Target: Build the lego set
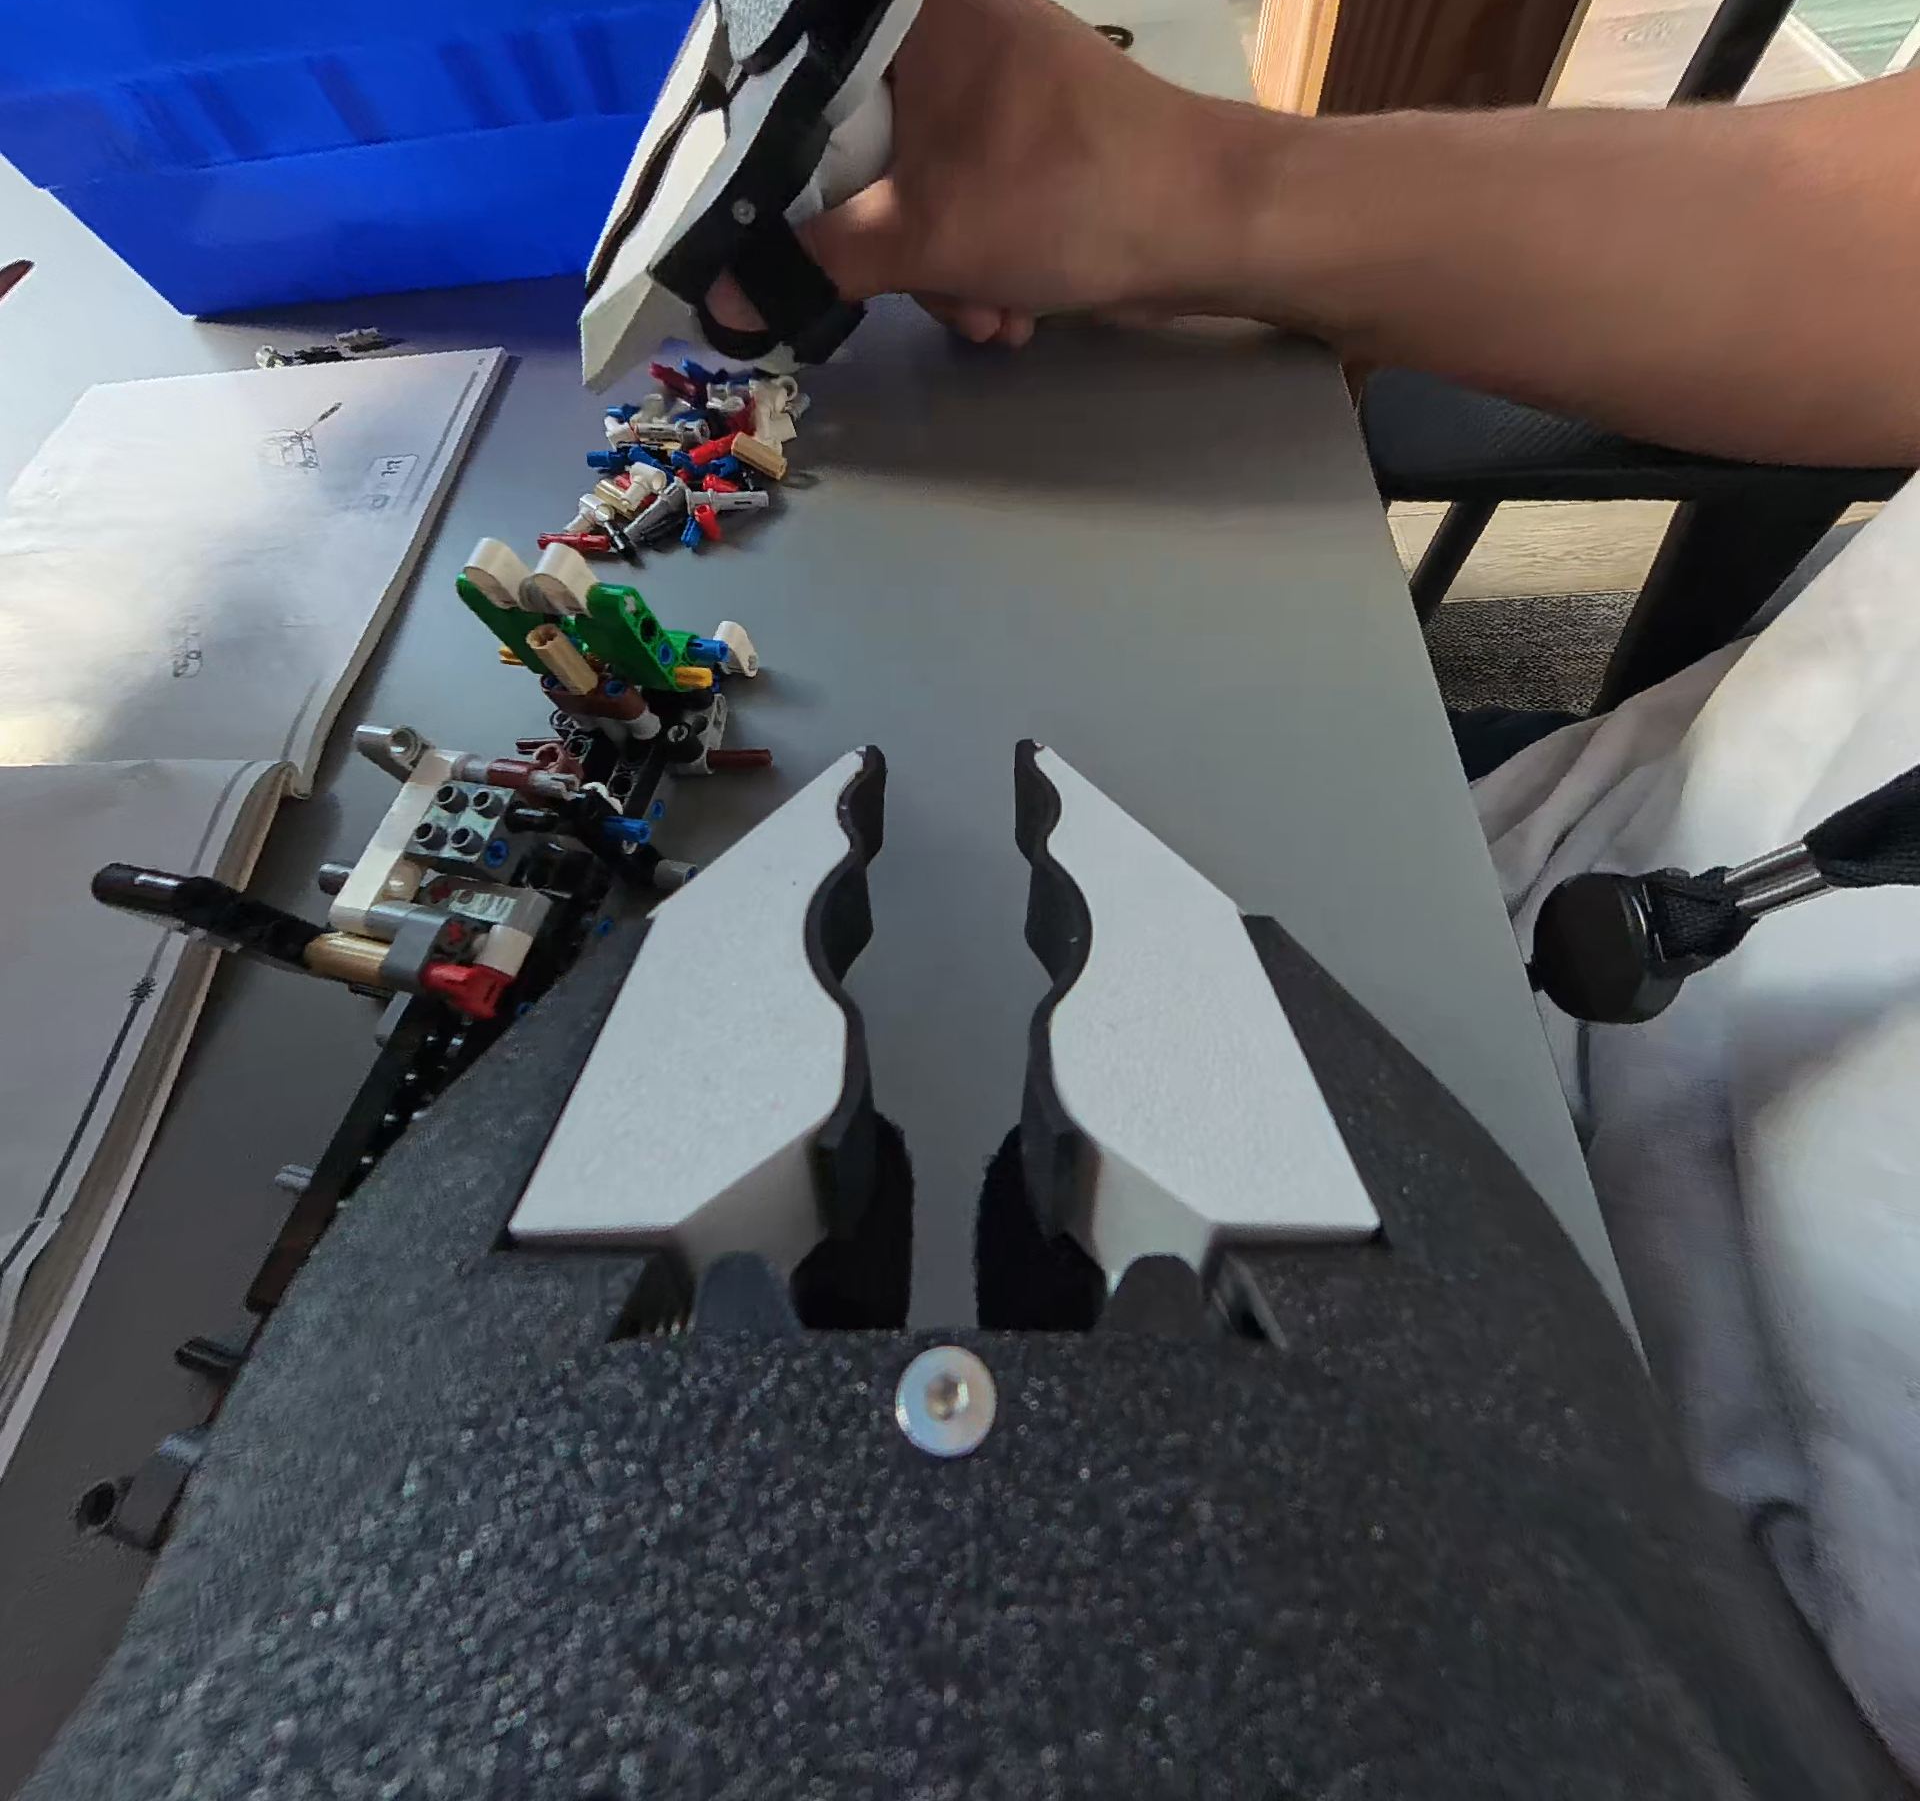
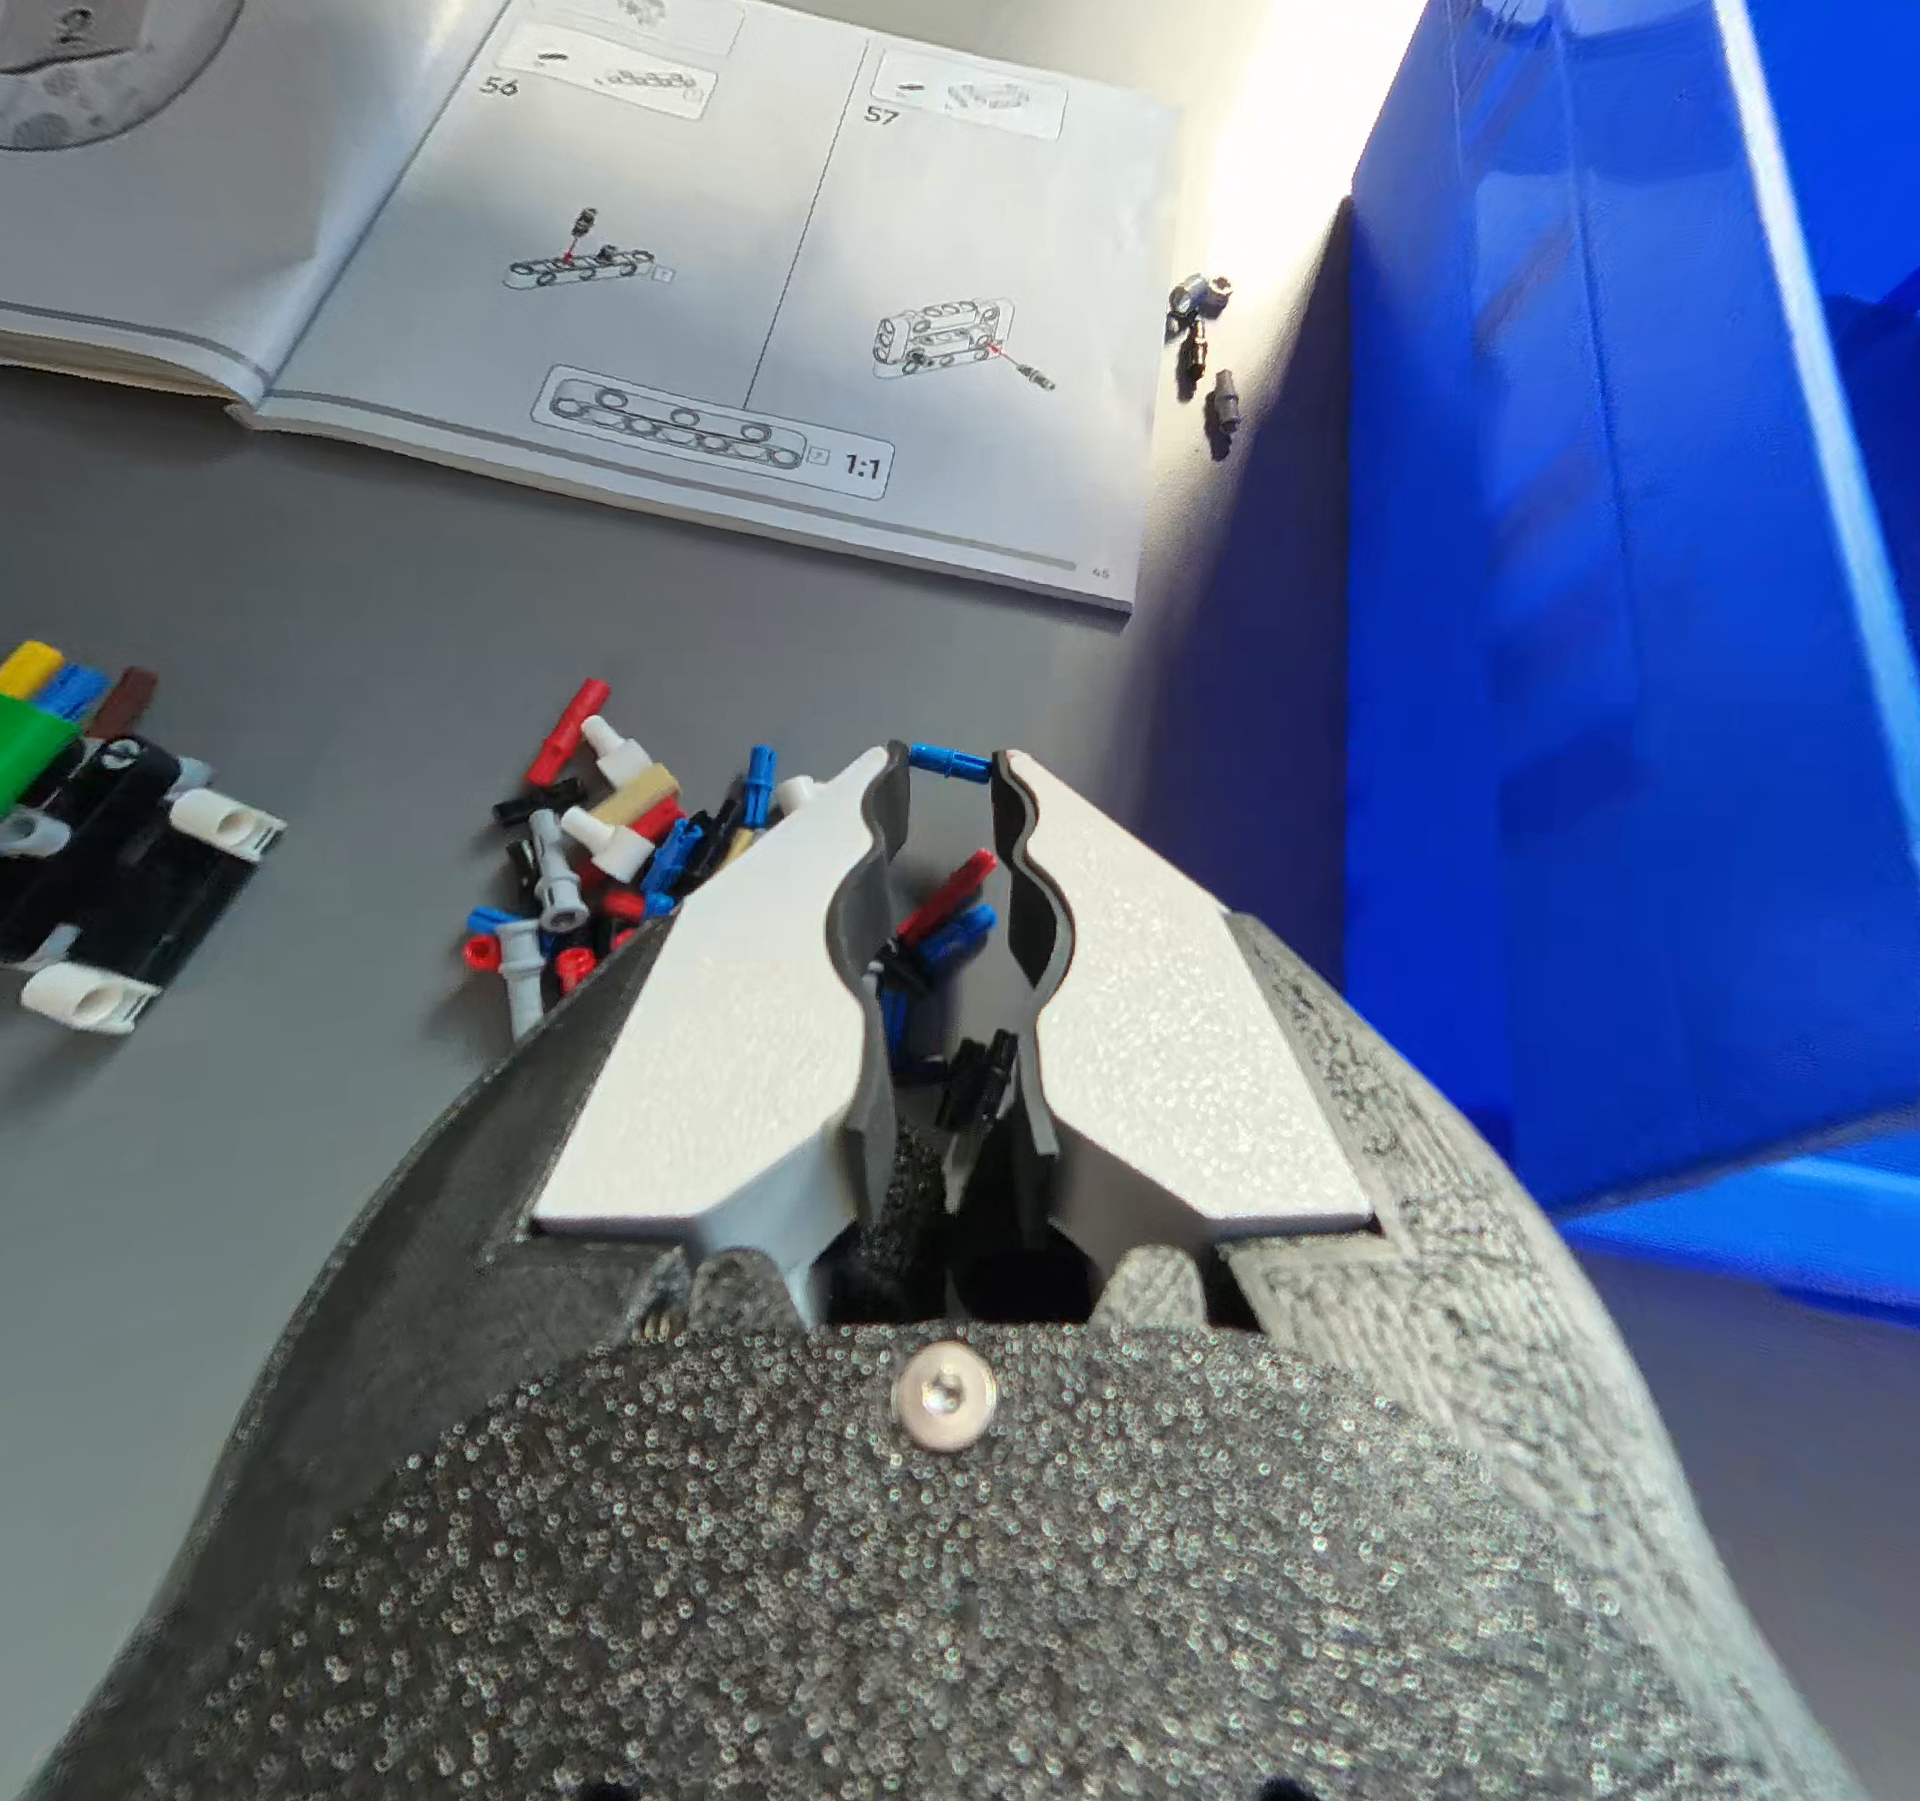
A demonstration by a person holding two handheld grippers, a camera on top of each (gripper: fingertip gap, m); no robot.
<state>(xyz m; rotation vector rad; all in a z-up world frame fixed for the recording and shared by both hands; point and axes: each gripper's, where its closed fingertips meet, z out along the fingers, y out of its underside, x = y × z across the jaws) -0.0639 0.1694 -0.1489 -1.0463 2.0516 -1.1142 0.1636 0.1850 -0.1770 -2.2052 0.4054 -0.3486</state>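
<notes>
Hovering over bare grey surface (image 1: pixel 1091 556) near its right edge, the left claw (image 1: pixel 951 764) stands apart with nothing between its wavy black pads (image 1: pixel 857 858); it sits idle just beside a half-built model of beams (image 1: pixel 540 795), green, white, black and grey, likely kept within reach of it. Farther along the same surface lies a pile of small pins (image 1: pixel 686 463), and the right claw, held in a person's hand (image 1: pixel 997 182), dips its tips into the pile's far end, beside an open instruction booklet (image 1: pixel 208 556) and in front of a glossy blue plastic bin (image 1: pixel 343 89). From the right wrist, the right claw (image 2: pixel 948 766) is clamped on a blue pin (image 2: pixel 951 764), gripped endwise so each rubbery pad presses one end, with the short ridged cylinder bridging the very tips above the surface. Below the fingers (image 2: pixel 758 972) the loose pins (image 2: pixel 613 847) lie jumbled, smooth hard plastic in red, blue, black, tan and white. The booklet's matte pages (image 2: pixel 727 317) lie flat toward the far edge, three stray dark pieces (image 2: pixel 1205 338) between them and the bin's wall (image 2: pixel 1610 608).
</notes>
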